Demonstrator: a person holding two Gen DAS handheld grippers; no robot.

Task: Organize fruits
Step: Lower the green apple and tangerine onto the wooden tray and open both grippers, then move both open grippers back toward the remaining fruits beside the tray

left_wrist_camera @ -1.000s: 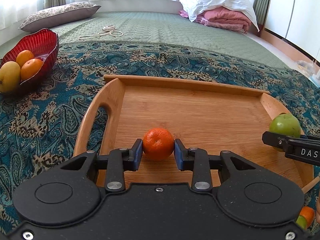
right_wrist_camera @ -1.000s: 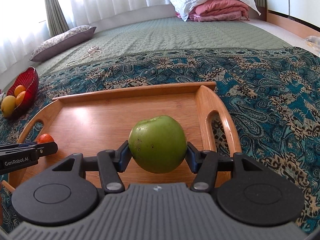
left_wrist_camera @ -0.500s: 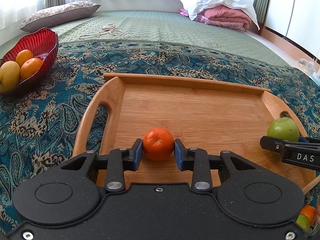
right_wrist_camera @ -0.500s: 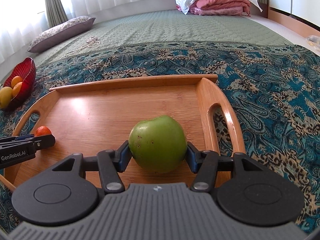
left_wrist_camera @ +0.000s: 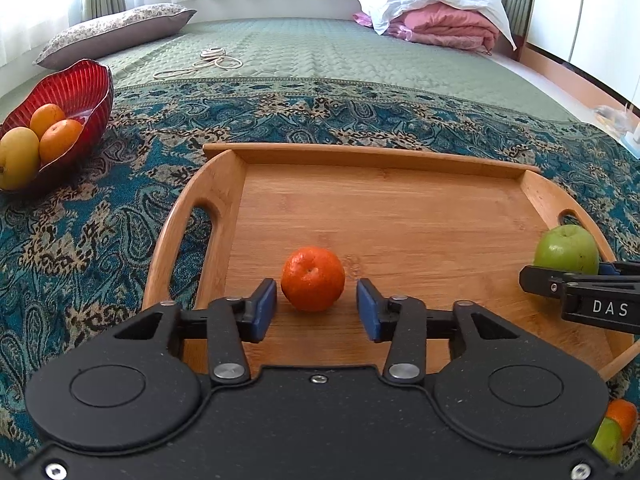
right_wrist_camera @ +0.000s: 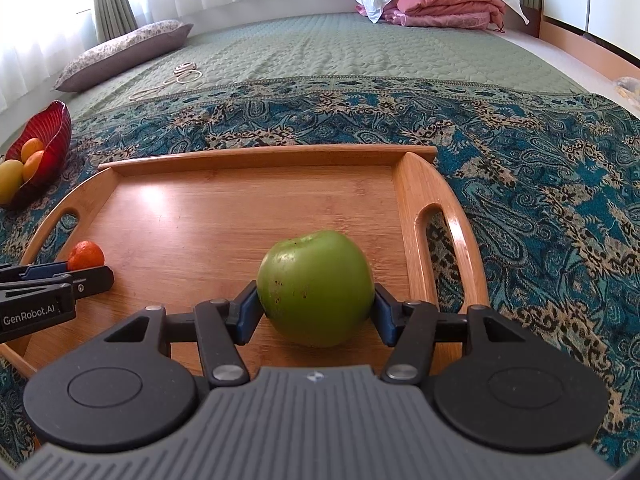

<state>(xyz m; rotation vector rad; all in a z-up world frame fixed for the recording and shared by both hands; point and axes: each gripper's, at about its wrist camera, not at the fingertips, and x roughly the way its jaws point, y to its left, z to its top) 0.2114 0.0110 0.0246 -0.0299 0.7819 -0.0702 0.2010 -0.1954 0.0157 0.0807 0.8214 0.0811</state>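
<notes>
Both grippers low over tray [left_wrist_camera: 224, 184]

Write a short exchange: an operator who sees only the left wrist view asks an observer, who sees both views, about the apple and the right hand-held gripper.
Operator: Is the apple down on the tray?
Observer: Yes. The apple rests on the tray floor, just inside the right handle.
Operator: Has the right hand-held gripper let it go?
Observer: The right hand-held gripper has just been opening its jaws, with the apple between them. The pads sit so close to the fruit that I cannot tell whether they touch it.
</notes>
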